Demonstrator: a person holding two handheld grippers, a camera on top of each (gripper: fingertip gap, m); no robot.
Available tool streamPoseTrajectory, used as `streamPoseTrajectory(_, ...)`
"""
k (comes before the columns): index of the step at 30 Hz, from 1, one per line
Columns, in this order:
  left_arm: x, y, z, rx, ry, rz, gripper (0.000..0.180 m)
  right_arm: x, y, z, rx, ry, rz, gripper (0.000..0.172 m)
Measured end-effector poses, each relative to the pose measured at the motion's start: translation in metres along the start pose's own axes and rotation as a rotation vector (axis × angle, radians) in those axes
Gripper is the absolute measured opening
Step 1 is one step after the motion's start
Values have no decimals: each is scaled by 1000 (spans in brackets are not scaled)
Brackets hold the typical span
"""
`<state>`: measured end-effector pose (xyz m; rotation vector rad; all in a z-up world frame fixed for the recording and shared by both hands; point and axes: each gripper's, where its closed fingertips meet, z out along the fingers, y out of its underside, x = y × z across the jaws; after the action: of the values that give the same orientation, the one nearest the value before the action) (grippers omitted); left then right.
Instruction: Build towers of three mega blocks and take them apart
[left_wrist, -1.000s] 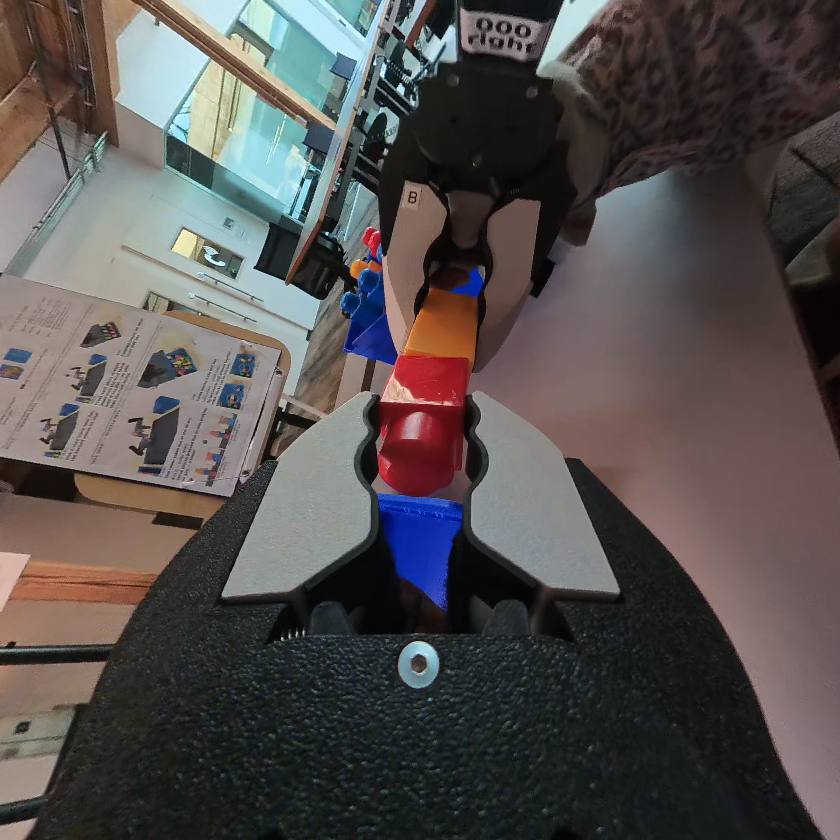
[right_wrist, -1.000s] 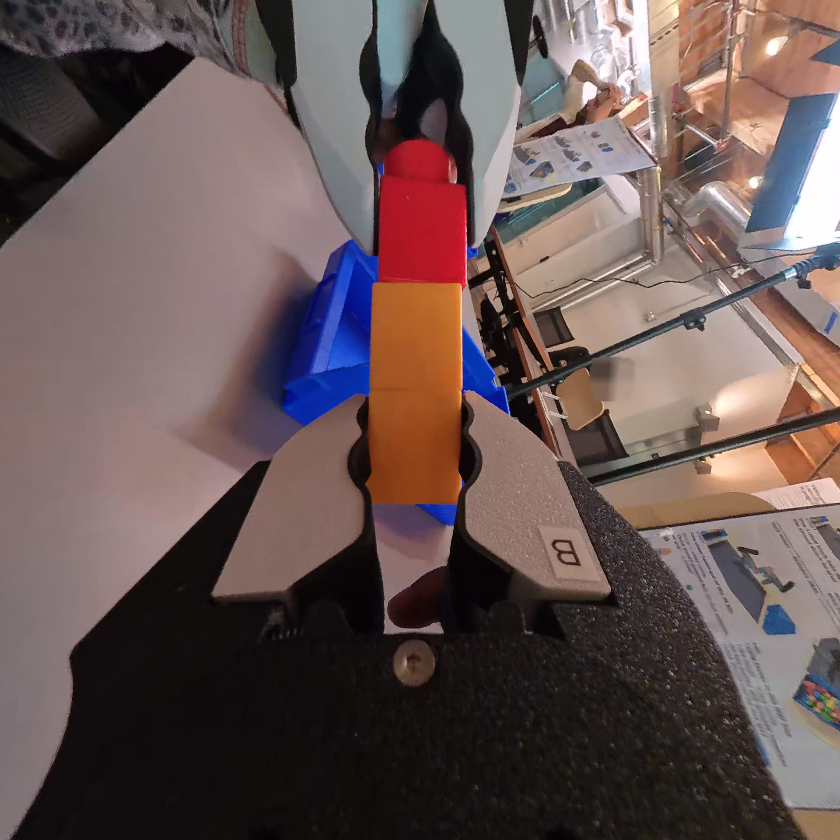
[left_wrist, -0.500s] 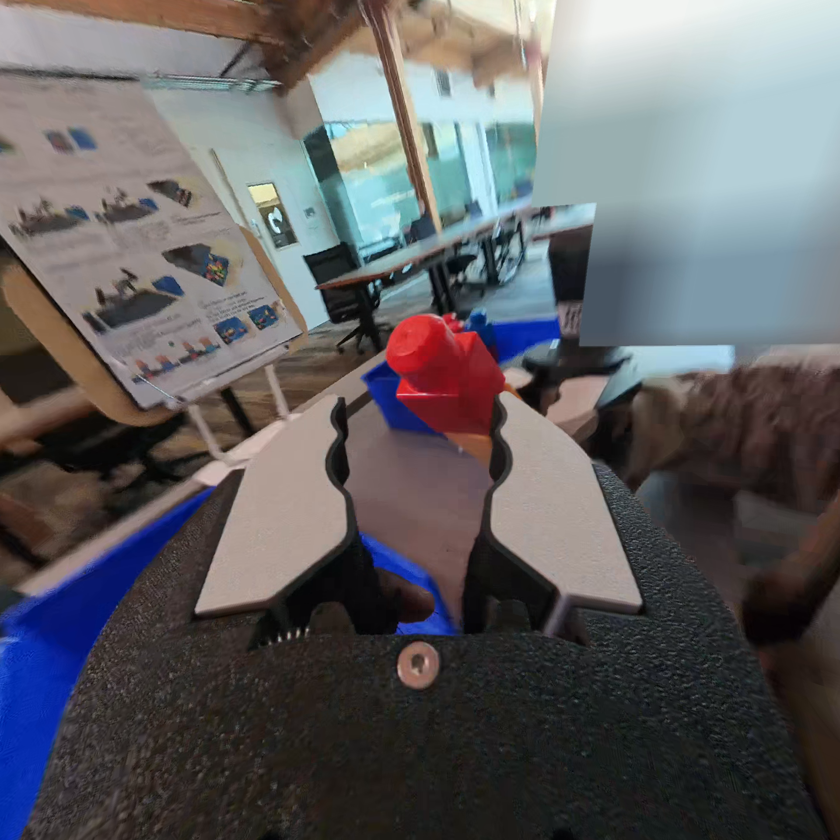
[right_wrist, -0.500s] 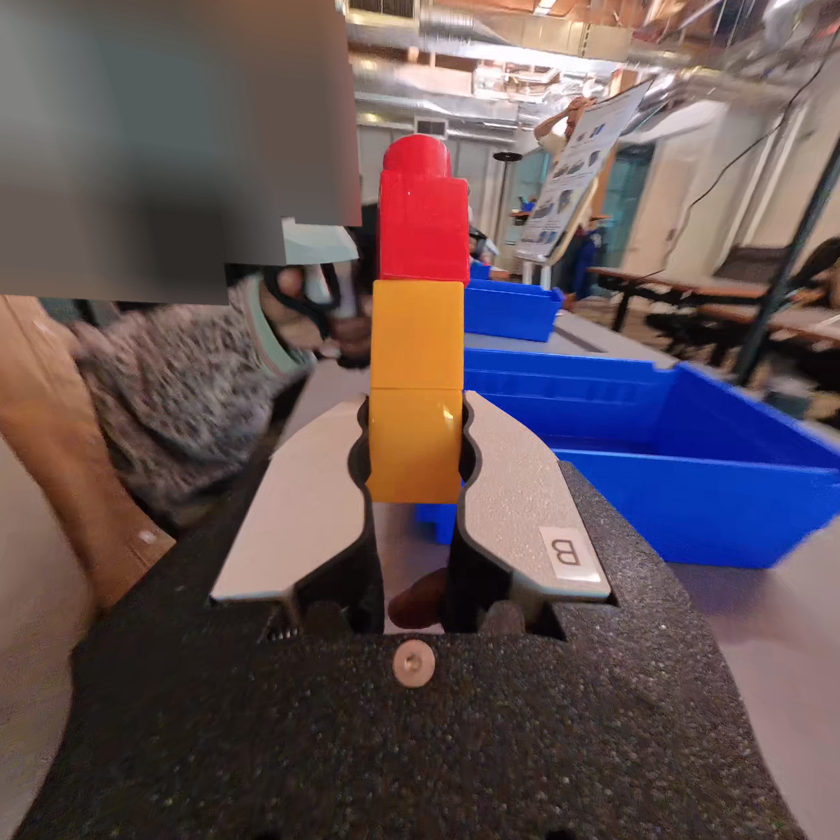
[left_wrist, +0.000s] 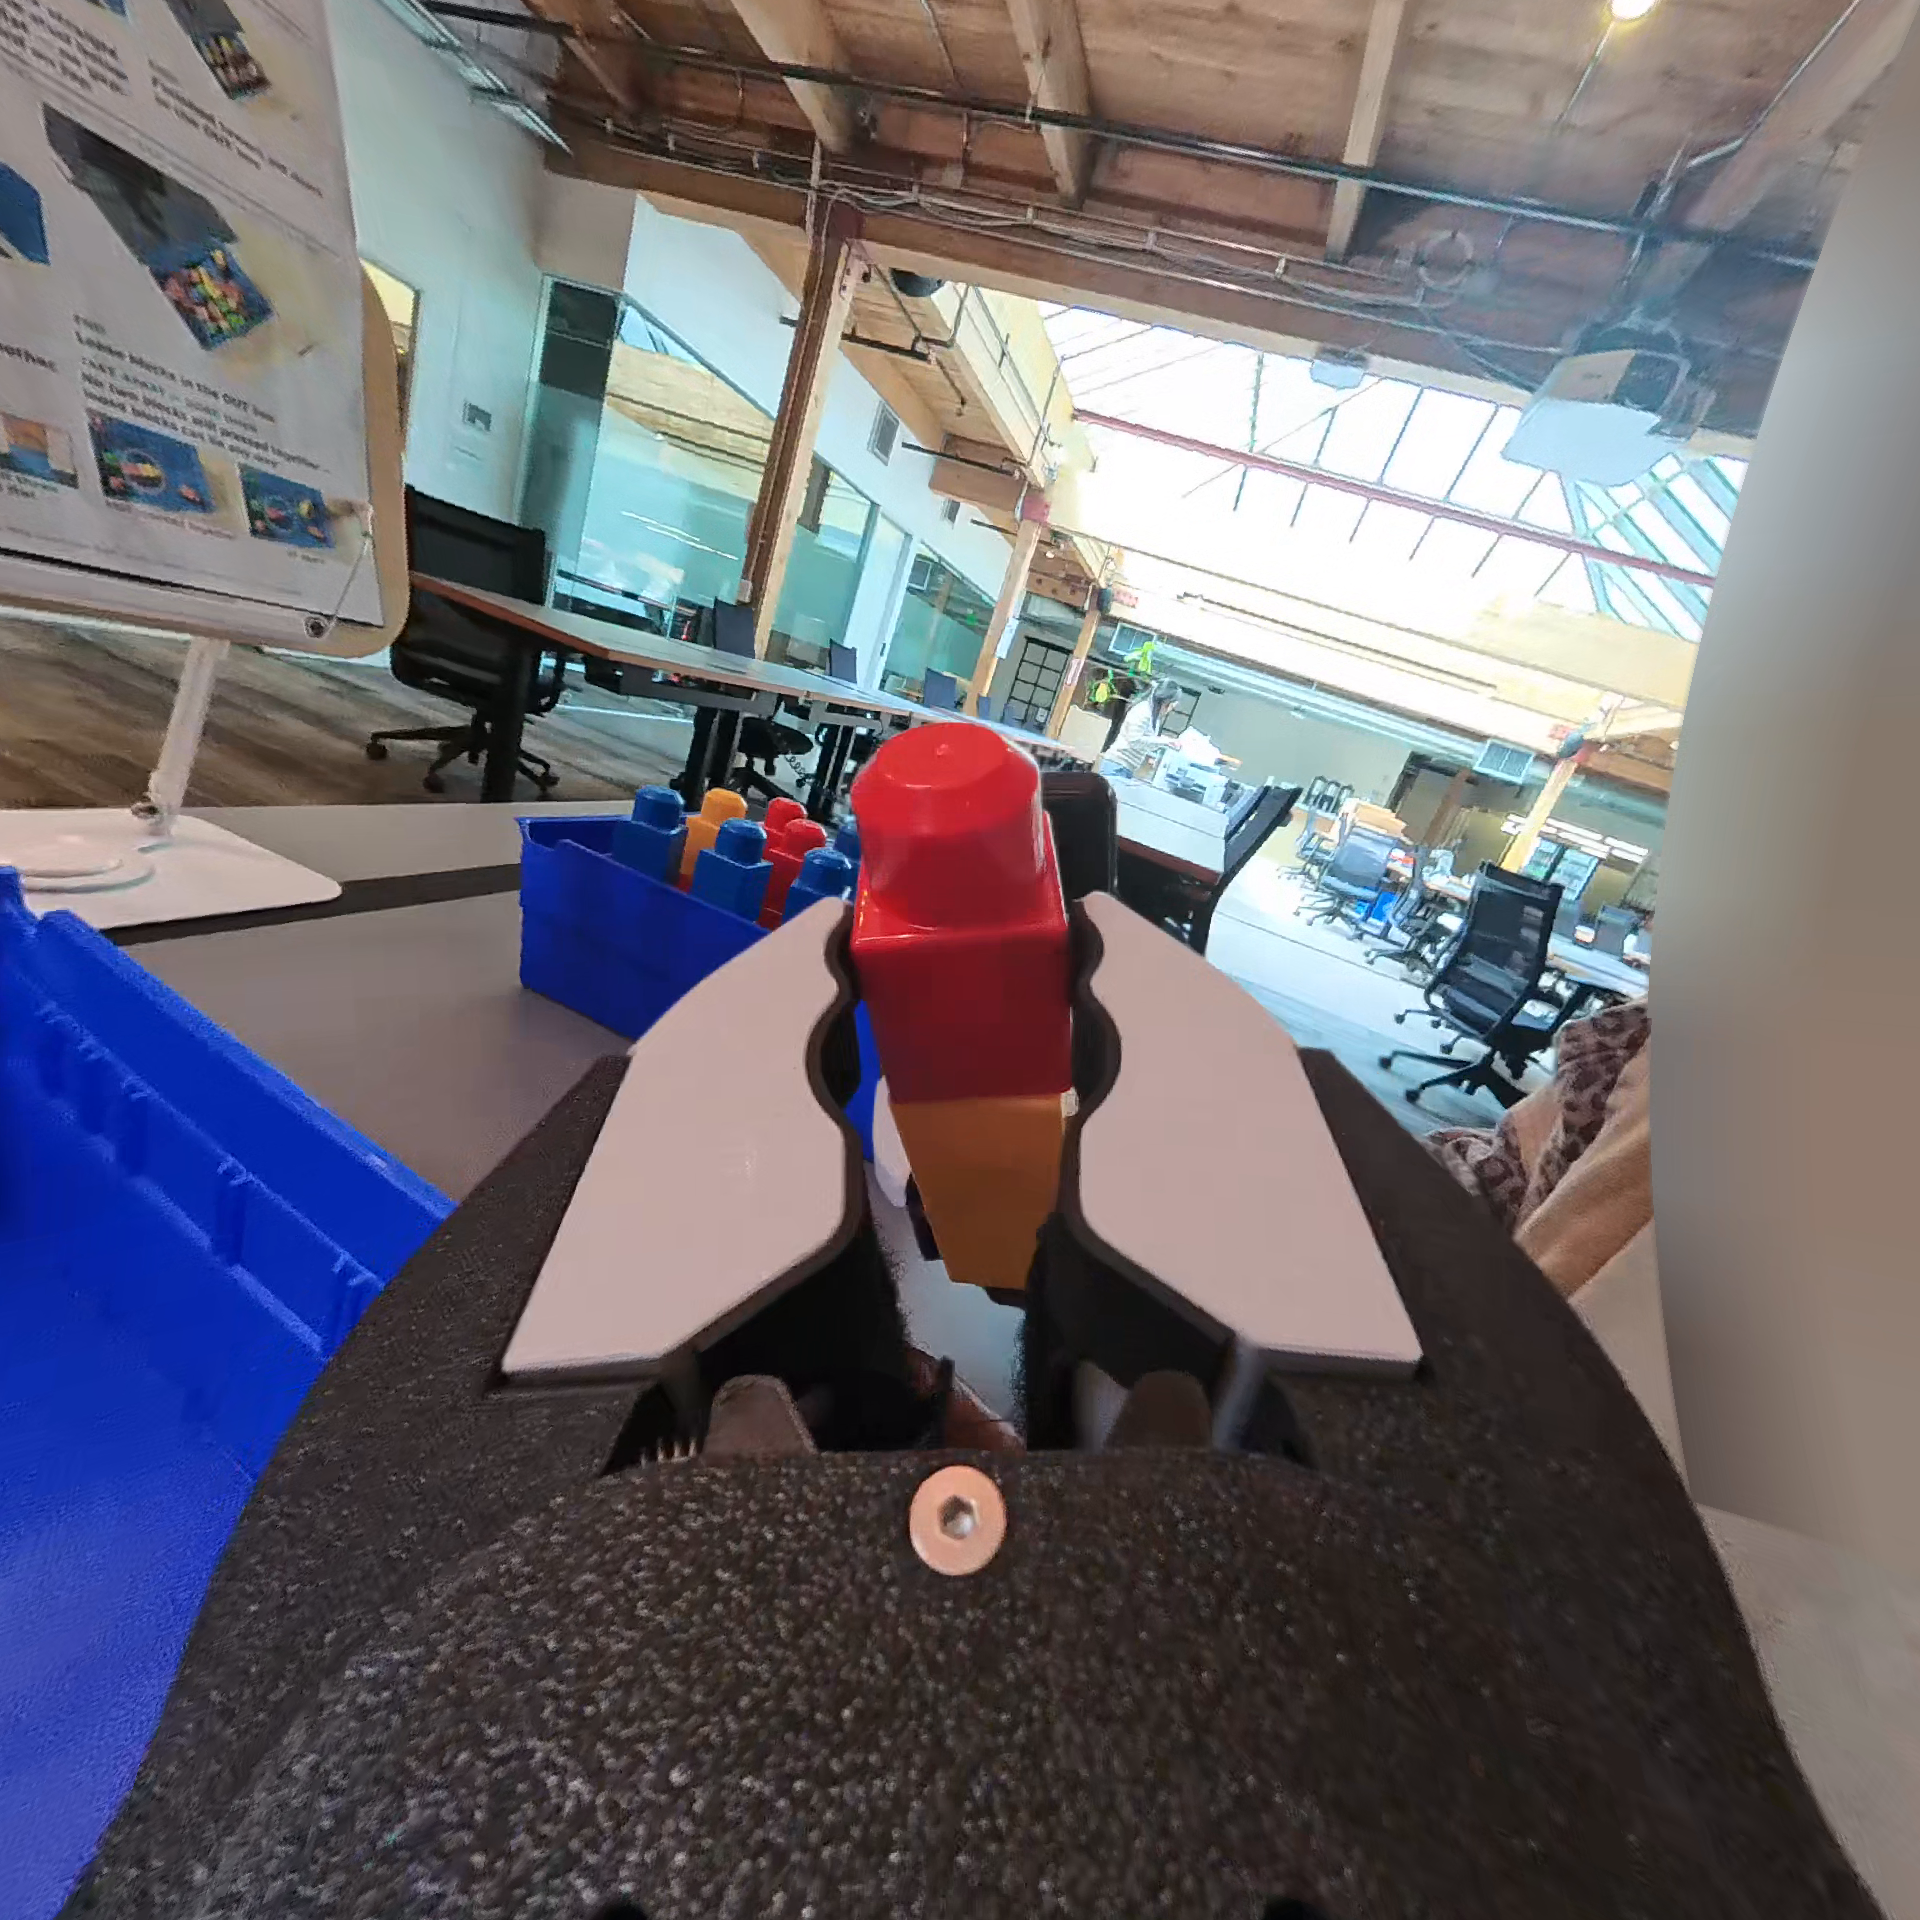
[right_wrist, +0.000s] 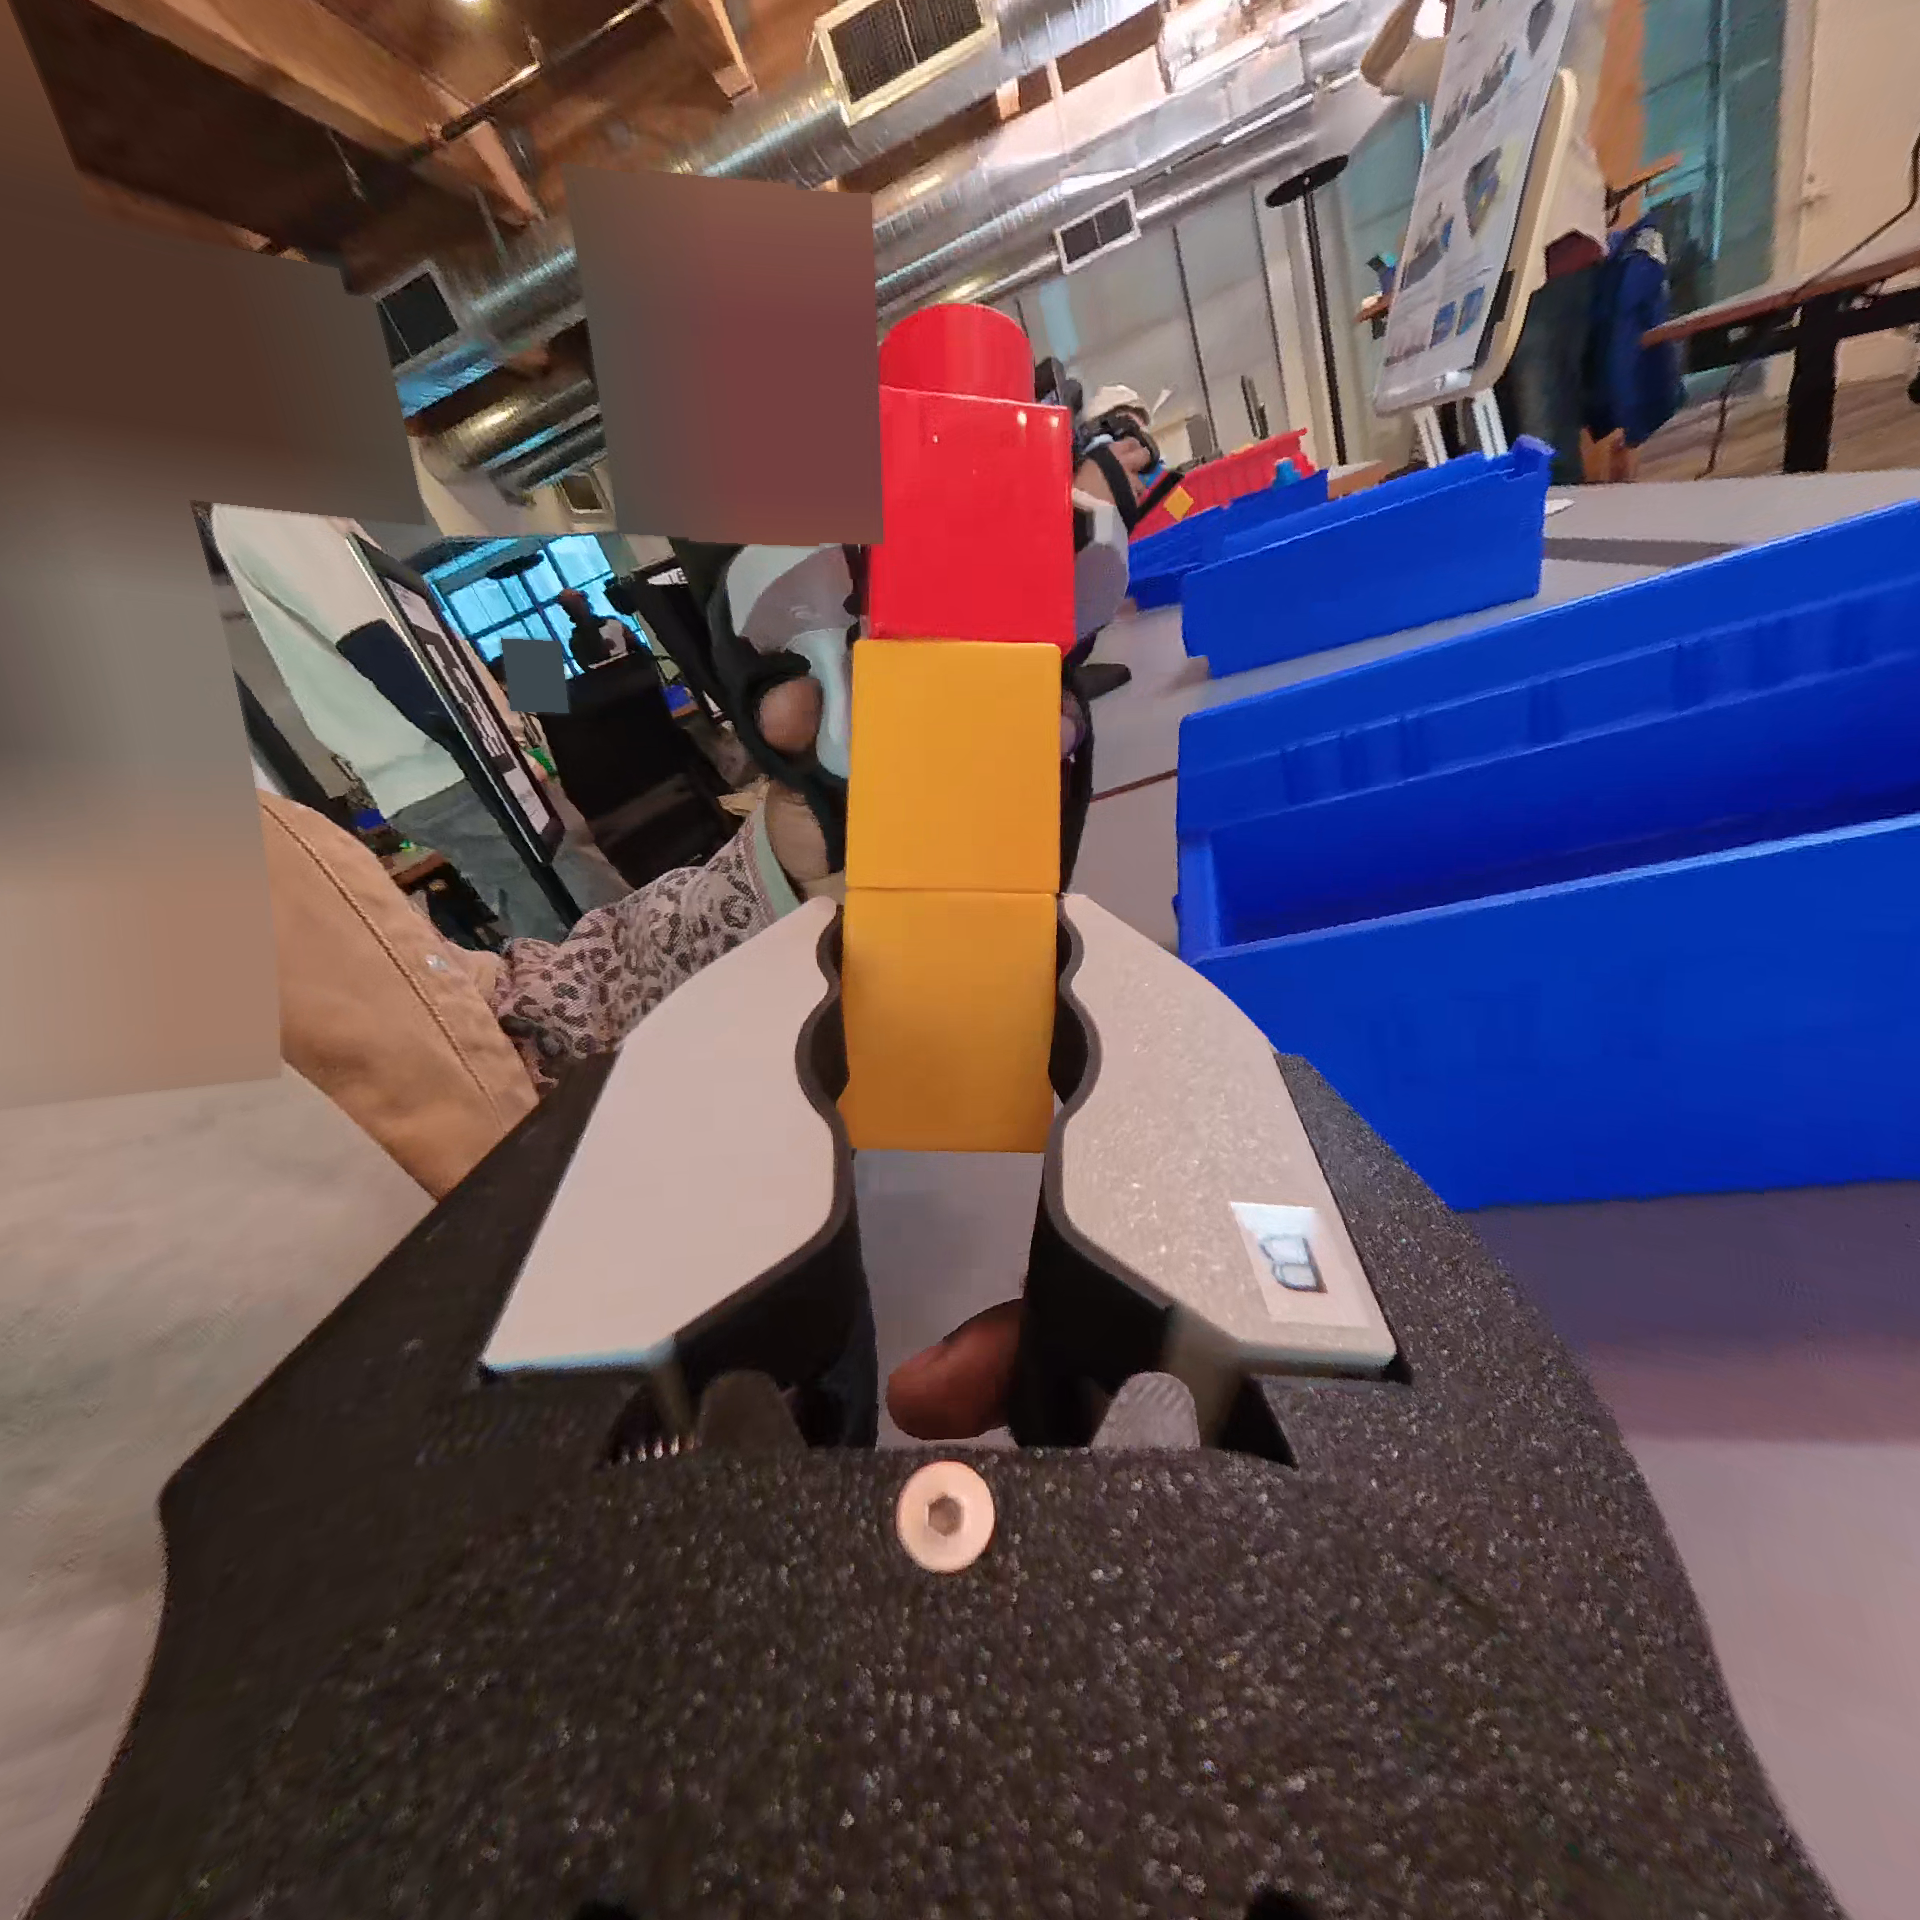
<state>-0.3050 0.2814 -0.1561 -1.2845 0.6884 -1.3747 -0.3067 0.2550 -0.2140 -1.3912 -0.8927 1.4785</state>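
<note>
Left wrist view: the left gripper (left_wrist: 961, 997) is closed part-way on the red block (left_wrist: 961, 966) that tops a three-block tower; both grey fingers (left_wrist: 727, 1122) press on the block's flanks. The red block's stud rises above the fingertips, and one orange block (left_wrist: 987, 1184) runs down between the fingers toward the gripper's body. The tower's lower end is hidden there, so the third block cannot be seen. Behind, on the grey table (left_wrist: 343, 987), a small blue bin (left_wrist: 603, 956) holds blue, red and orange blocks, partly covered by the left finger; a larger blue bin (left_wrist: 156, 1195) is cut off at the left edge.

Right wrist view: the right gripper (right_wrist: 948, 1029) is closed part-way on the bottom orange block (right_wrist: 945, 1023), pads tight on its sides. The middle orange block (right_wrist: 951, 764) and the red block (right_wrist: 971, 520) stand straight above it. The left gripper shows only as slivers behind the tower, its fingertips covered. Long blue bins (right_wrist: 1558, 935) lie to the right.
</note>
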Motion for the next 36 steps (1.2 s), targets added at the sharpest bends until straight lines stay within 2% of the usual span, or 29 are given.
streamPoseTrajectory(5, 7, 8, 0, -13, 83, -62, 36, -8, 21, 10, -111, -42, 56, 35)
streamPoseTrajectory(10, 8, 3, -1, -14, 82, -75, 36, -14, 16, 14, -57, -99, 112, 36)
streamPoseTrajectory(11, 10, 3, 0, -11, 90, -93, 36, -17, 14, 13, -47, -131, 129, 38)
streamPoseTrajectory(13, 11, 9, 3, -47, 87, -123, 36, -23, 5, 13, -1, -183, 192, 52)
streamPoseTrajectory(15, 13, 12, 6, -42, 98, -152, 36, -19, 7, 13, -12, -162, 175, 39)
streamPoseTrajectory(18, 13, 18, 9, -77, 90, -141, 36, -18, 12, 13, -41, -129, 118, 37)
streamPoseTrajectory(25, 27, 18, 5, -101, 201, -177, 36, -34, 13, 14, -45, -237, 182, 36)
streamPoseTrajectory(36, 17, 21, 3, -184, 59, -99, 36, -22, 9, 9, -50, -162, 170, 36)
